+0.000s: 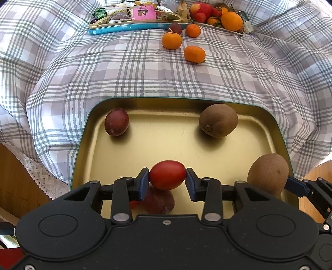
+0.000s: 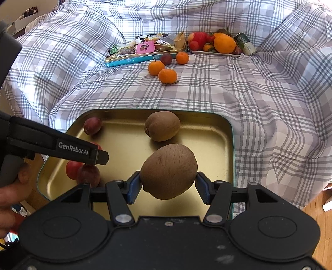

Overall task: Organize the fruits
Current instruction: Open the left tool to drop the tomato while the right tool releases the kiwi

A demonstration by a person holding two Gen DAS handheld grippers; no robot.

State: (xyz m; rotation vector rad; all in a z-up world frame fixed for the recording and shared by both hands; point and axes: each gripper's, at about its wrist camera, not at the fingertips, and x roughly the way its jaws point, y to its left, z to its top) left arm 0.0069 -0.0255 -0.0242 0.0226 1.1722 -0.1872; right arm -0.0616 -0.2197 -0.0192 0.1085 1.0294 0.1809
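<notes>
A gold tray [image 1: 176, 145] with a teal rim lies on the checked cloth right below both grippers. My left gripper [image 1: 167, 176] is shut on a small red fruit [image 1: 167, 173] and holds it just above a dark plum [image 1: 160, 202] at the tray's near side. My right gripper [image 2: 168, 183] is shut on a brown kiwi [image 2: 168, 170] above the tray's bare middle [image 2: 128, 149]. That kiwi [image 1: 267, 174] also shows at the right of the left wrist view. A second kiwi [image 1: 218, 120] and a purple plum [image 1: 116, 125] rest at the tray's far side.
Three mandarins [image 1: 171, 40] and a dark plum [image 1: 176, 28] lie loose on the cloth farther back. Behind them are a blue tin of snacks [image 1: 124, 27], a white plate piled with fruit [image 1: 220, 15] and a can [image 2: 245, 43]. A hand [image 2: 12, 187] grips the left tool.
</notes>
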